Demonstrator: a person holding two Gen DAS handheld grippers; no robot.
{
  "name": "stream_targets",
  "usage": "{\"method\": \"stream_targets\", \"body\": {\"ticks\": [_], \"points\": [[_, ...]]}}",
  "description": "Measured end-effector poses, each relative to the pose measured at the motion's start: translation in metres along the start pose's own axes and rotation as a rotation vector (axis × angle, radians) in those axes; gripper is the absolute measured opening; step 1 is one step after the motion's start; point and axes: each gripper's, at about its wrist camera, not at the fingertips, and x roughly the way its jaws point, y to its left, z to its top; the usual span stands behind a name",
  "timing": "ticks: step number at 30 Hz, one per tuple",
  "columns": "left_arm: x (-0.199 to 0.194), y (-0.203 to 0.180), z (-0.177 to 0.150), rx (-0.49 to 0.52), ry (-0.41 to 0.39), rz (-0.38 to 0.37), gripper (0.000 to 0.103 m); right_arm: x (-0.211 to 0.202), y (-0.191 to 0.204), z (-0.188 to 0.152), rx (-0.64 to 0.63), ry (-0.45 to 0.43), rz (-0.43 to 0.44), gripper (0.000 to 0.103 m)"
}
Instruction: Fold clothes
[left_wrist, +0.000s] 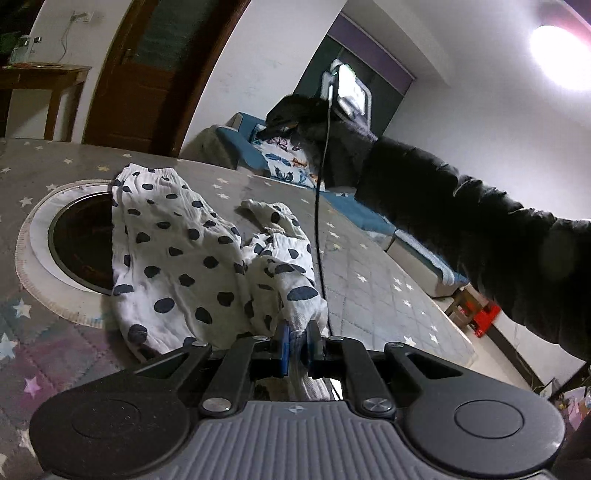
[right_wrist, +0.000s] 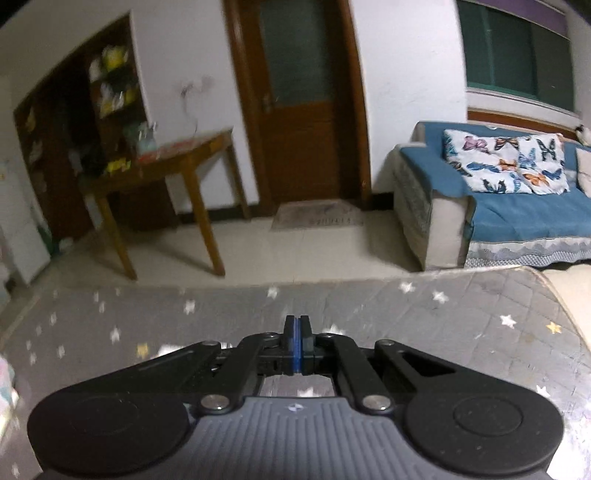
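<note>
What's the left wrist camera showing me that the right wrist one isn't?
Only the left wrist view shows the polka-dot garment, pinched in the left gripper, the round cutout beside it, and the arm in the black sleeve.

Only the right wrist view shows the right gripper, jaws shut on nothing, and the shelf.

Both show the star-patterned cover, door, wooden side table and blue sofa.

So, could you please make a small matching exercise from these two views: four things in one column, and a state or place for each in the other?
Things:
1. left gripper
2. right gripper
3. spotted garment
4. butterfly cushion

States or places:
a. lying on the blue sofa
b. shut, holding nothing
c. crumpled on the star-patterned cover
d. shut on white cloth

Pairs: 1-d, 2-b, 3-c, 4-a
</note>
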Motion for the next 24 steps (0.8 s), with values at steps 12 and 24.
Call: {"method": "stream_targets", "body": {"ticks": [12,24], "points": [[0.013,0.005,-0.005,-0.011,0.031,-0.034,0.01,0.047,0.007,-0.073,-0.191,0.227,-0.077,0.029],[0.015,0.004,-0.002,-0.006,0.028,-0.022,0.01,0.05,-0.007,-0.069,-0.192,0.151,-0.12,0.004]]}}
